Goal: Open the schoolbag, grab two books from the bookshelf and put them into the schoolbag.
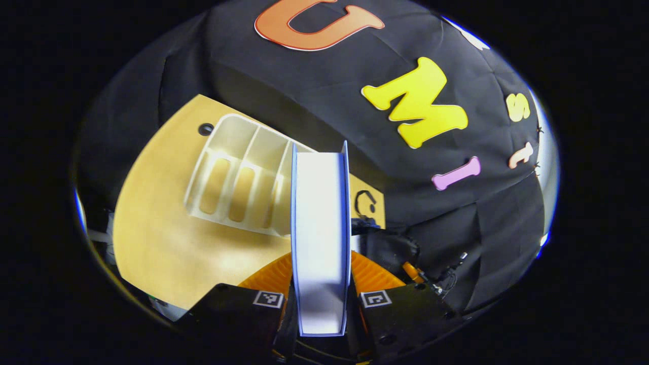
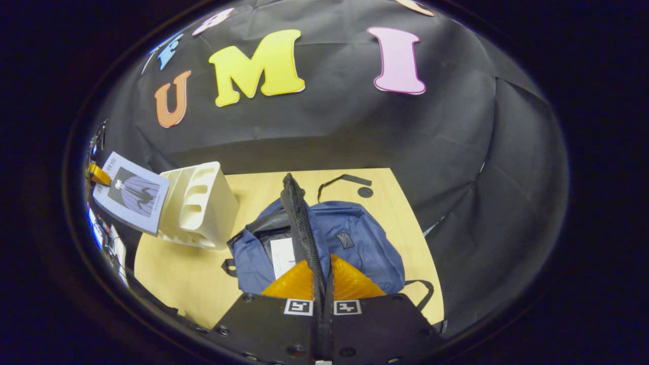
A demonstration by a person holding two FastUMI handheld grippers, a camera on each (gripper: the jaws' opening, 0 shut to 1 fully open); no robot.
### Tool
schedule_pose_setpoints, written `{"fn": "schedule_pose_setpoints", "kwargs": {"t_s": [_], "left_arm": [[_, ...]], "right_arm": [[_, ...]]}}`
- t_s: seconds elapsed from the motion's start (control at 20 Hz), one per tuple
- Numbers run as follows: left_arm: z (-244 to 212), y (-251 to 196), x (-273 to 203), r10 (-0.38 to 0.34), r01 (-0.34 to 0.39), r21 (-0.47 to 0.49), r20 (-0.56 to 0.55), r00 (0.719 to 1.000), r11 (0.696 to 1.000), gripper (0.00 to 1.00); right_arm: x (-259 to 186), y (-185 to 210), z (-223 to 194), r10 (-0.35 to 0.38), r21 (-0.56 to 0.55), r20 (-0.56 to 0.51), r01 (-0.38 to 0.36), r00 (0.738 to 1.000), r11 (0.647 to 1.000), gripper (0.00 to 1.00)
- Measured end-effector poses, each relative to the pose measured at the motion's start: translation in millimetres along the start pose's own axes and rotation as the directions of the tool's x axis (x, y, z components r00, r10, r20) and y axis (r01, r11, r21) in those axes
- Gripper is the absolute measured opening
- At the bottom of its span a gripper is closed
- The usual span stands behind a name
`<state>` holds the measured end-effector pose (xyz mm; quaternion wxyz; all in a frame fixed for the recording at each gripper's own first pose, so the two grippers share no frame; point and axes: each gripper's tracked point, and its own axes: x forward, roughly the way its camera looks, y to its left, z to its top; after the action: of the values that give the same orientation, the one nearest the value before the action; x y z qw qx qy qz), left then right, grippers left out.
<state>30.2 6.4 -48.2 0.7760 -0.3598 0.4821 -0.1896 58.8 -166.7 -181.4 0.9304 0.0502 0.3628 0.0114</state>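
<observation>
My left gripper (image 1: 320, 276) is shut on a book (image 1: 320, 223) that I see edge-on, white pages between blue covers, held above the table. The white bookshelf rack (image 1: 236, 177) stands behind it with bare slots. In the right gripper view the blue schoolbag (image 2: 357, 238) lies open on the table. My right gripper (image 2: 323, 286) is shut on its black mesh flap (image 2: 300, 218) and holds it up. A white book (image 2: 282, 256) lies inside the opening. At far left the held book (image 2: 131, 192) hangs beside the rack (image 2: 200, 208).
The wooden table (image 2: 177, 274) has bare room in front of the rack and left of the bag. A black strap (image 2: 342, 180) and a round hole (image 2: 365, 192) lie near the far edge. Black cloth walls stand close behind.
</observation>
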Motion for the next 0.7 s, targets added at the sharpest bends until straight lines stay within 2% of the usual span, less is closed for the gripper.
{"fn": "schedule_pose_setpoints", "kwargs": {"t_s": [0.15,0.25,0.3,0.45,0.5,0.55,0.7], "left_arm": [[-20.7,-27.8,24.3,-0.105,0.105,0.034,0.005,0.994,0.994,0.41],[-40.7,-49.0,42.7,-0.180,0.180,0.033,-0.010,0.984,0.983,0.45],[-55.0,-57.7,54.9,-0.204,0.205,0.033,-0.022,0.979,0.978,0.41],[-89.7,-64.2,95.9,-0.203,0.205,0.028,-0.060,0.977,0.978,0.41],[-101.2,-66.2,109.7,-0.201,0.203,0.022,-0.075,0.977,0.979,0.46],[-113.1,-70.2,123.6,-0.201,0.204,0.020,-0.088,0.976,0.979,0.41],[-141.3,-82.8,161.0,-0.192,0.198,0.050,-0.108,0.975,0.979,0.41]], "right_arm": [[-1.2,1.3,-3.0,-0.010,-0.015,-0.010,0.010,1.000,1.000,0.02],[-4.1,1.1,0.3,-0.020,-0.023,-0.006,0.019,1.000,1.000,0.00],[-4.9,0.8,1.9,-0.026,-0.025,-0.004,0.025,1.000,0.999,0.02],[-8.4,-0.8,4.2,-0.036,-0.022,-0.001,0.036,0.999,0.999,0.00],[-10.5,-0.5,4.4,-0.035,-0.019,-0.003,0.035,0.999,0.999,0.00],[-12.0,0.0,3.8,-0.034,-0.018,-0.005,0.034,0.999,0.999,0.00],[-15.3,-4.7,6.9,-0.039,-0.016,-0.005,0.039,0.999,0.999,0.03]]}}
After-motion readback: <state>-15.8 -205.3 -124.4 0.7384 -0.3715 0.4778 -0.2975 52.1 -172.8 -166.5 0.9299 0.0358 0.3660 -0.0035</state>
